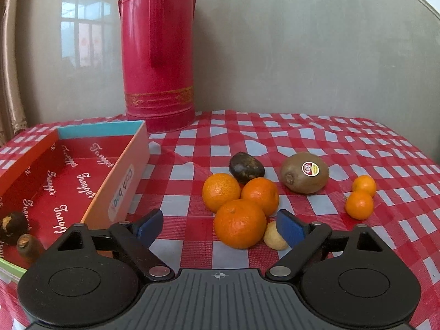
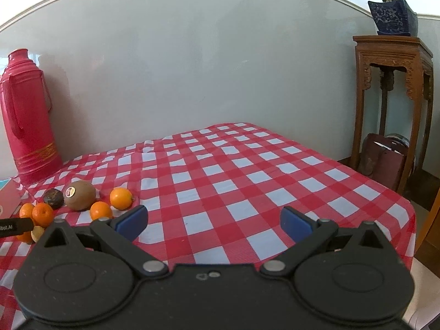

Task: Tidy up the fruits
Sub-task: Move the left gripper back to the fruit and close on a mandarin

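My left gripper (image 1: 220, 228) is open over the checked cloth. The nearest of three clustered oranges (image 1: 239, 224) lies between its blue pads, closer to the right pad; neither pad touches it. A small pale fruit (image 1: 273, 238) sits against the right pad (image 1: 291, 229). Behind the oranges lie a dark fruit (image 1: 246, 167), a stickered kiwi (image 1: 304, 172) and two small tangerines (image 1: 359, 205). The red box (image 1: 118, 181) at the left holds two brown fruits (image 1: 16, 232). My right gripper (image 2: 214, 224) is open above bare cloth, with the kiwi (image 2: 79, 195) and tangerines (image 2: 120, 198) to its left.
A tall red thermos (image 1: 158, 52) stands at the back by the wall, behind the box. The table's right edge (image 2: 412, 220) drops off near a carved wooden stand (image 2: 393, 104) carrying a blue plant pot (image 2: 393, 16).
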`<state>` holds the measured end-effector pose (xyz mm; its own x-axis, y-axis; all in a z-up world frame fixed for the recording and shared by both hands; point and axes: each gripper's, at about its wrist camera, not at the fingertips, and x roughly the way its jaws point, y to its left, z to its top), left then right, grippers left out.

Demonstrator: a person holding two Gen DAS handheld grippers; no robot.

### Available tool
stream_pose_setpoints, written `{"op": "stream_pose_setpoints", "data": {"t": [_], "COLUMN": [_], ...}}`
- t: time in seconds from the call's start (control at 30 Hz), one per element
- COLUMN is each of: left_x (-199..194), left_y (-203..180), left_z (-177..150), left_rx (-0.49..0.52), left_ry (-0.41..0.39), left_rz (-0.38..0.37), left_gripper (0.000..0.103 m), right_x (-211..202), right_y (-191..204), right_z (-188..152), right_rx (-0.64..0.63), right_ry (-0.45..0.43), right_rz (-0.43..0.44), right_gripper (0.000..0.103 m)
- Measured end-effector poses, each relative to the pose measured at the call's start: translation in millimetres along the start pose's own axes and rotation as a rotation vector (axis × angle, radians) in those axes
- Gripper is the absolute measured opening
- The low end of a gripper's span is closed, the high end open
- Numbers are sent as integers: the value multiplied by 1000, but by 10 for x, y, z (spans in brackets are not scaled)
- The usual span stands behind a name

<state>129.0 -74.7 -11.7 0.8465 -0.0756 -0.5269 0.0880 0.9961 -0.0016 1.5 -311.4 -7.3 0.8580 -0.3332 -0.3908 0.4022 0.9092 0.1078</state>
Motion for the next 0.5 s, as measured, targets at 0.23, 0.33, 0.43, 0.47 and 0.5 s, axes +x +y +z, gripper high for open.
{"op": "stream_pose_setpoints", "data": {"t": [0.23, 0.33, 0.43, 0.47, 0.5], "left_x": [22, 27, 43, 47, 51], "left_y": [30, 31, 23, 16, 14], "left_z": [21, 18, 19, 20, 19], "left_rx": [-20, -30, -34, -33, -33], "left_ry": [-2, 2, 3, 1, 3], "left_rz": [-34, -50, -61, -61, -68], "left_gripper": [74, 73, 74, 74, 74], "right_x": [16, 22, 20, 21, 22], "right_y": [18, 13, 15, 17, 18], "right_z": [0, -1, 1, 0, -3], "right_rx": [0, 4, 6, 6, 6], "right_ry": [7, 10, 10, 12, 14], "right_rz": [10, 12, 13, 14, 16], "right_gripper": [97, 97, 97, 97, 97]}}
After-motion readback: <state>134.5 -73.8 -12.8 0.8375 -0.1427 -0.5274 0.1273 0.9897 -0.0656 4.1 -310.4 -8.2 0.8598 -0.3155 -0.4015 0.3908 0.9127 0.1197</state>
